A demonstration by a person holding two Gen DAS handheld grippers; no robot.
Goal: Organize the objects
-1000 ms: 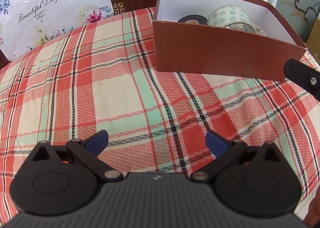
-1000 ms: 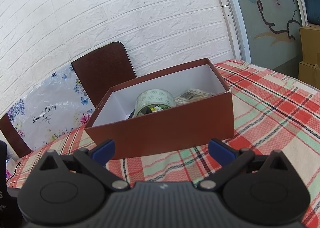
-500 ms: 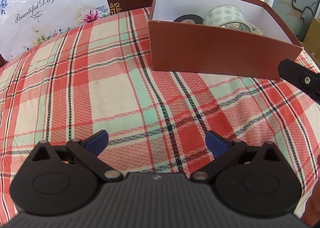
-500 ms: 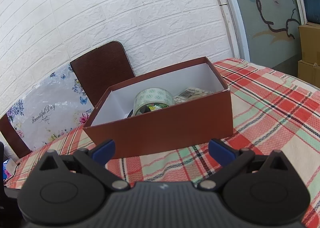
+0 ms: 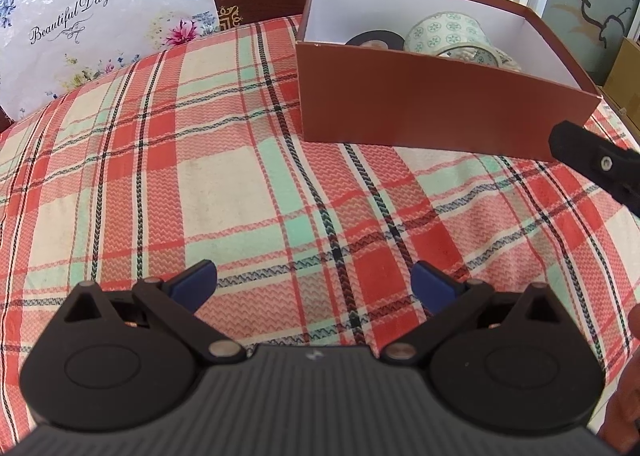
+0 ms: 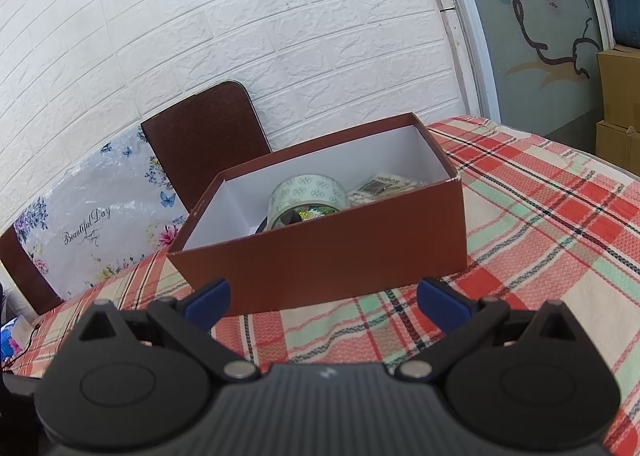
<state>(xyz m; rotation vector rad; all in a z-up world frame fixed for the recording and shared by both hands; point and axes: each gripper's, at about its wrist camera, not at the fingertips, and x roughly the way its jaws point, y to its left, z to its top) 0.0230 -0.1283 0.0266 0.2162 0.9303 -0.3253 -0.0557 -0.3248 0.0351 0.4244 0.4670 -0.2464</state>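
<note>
- Well, the brown box (image 6: 320, 256) sits on the plaid tablecloth (image 5: 224, 175) toward the far side of the table, open at the top, and what I am organizing lies inside it: a patterned tape roll (image 6: 306, 193), a black tape roll (image 5: 374, 39) beside it, and a packet of cotton swabs (image 6: 384, 187) toward the right end.
- I see nothing loose on the cloth in front of me, so I judge the sorting is at or near its end; the step in hand is to check and pull clear.
- My left gripper (image 5: 314, 282) hovers over bare cloth, blue pads spread wide, holding nothing.
- My right gripper (image 6: 324, 296) faces the box's long wall, pads equally parted and empty; part of its black body shows at the right edge of the left view.
- To do this well, I would keep both tools off the wall so the box does not slide, and scan the cloth edges before stopping.
</note>
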